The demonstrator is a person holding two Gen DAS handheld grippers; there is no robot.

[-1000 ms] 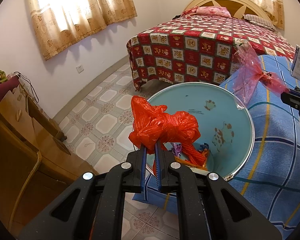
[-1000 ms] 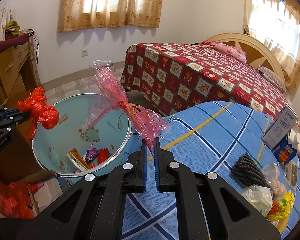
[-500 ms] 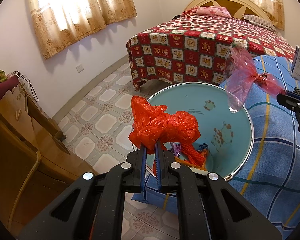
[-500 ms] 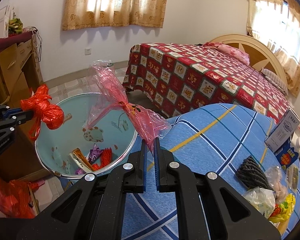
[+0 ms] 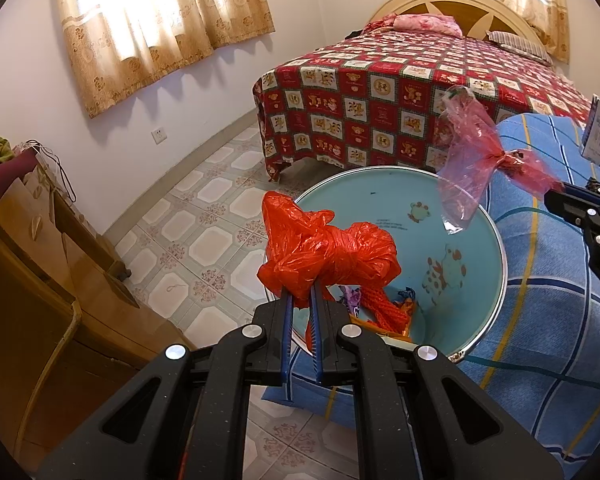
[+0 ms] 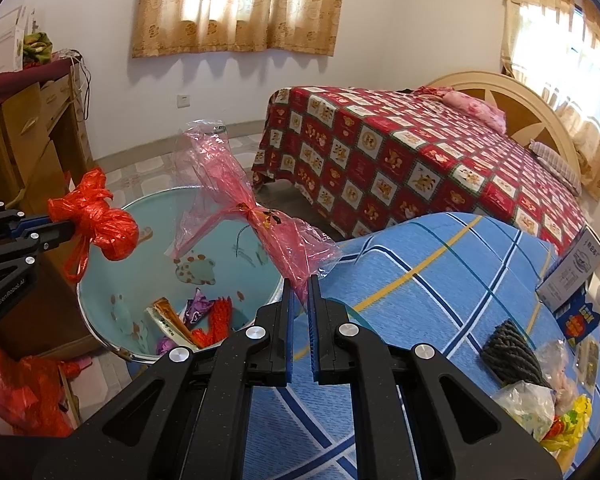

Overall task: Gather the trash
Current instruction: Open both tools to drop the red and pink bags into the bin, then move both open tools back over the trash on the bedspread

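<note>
The bin [image 5: 496, 240] floor was partly hidden by the red bag [image 5: 328, 256]; box [image 6: 572, 268] print was too small to be read.

My left gripper [image 5: 301, 300]: black speckled plastic arms, blue pads, round silver screws | my right gripper [image 6: 299, 288]: same black build, blue pads, silver screws | white lettering along the left gripper's side, seen from my right wrist camera, too small to read
</note>
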